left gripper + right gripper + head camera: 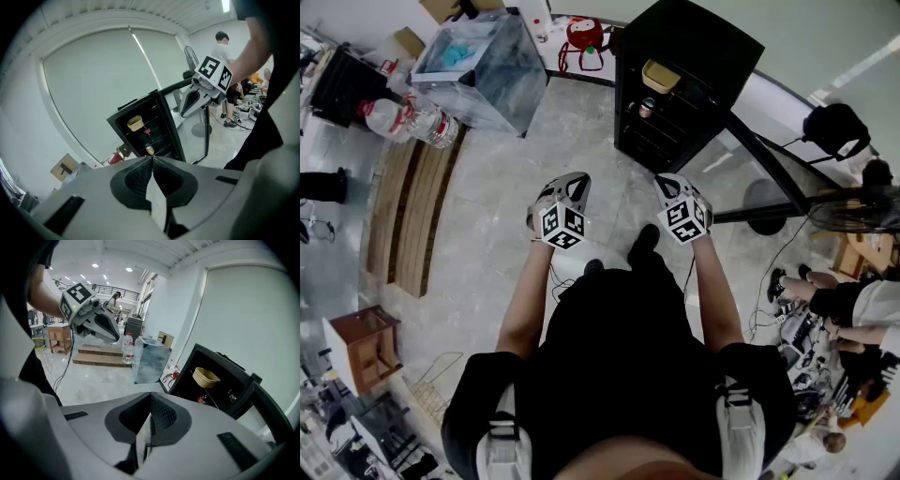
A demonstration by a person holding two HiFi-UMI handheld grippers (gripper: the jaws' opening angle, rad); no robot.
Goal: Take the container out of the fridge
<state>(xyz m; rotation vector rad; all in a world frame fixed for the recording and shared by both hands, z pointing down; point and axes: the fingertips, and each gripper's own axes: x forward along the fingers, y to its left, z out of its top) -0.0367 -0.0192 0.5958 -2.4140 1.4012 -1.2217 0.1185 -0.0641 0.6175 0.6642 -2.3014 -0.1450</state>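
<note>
So the fridge [694, 42] stands open at the upper middle with the tan container [661, 76] on its top shelf, while left tool [565, 185] and right tool [675, 186] hang mid-frame, clenched empty, probably lining up for the reach.

A pale, glossy tiled floor [487, 197] is spread below. Well to the left of the left gripper [570, 187], low wooden steps [403, 216] are laid, with a small wooden side table [361, 347] behind them. Ahead and to its left, a translucent grey cabinet [483, 66] is placed, with large water bottles [412, 120] beside it. A plain white wall [93, 89] is faced. Right of the right gripper [675, 192], a floor fan [851, 214] is stood. Ceiling lamps [129, 269] are lit.
</note>
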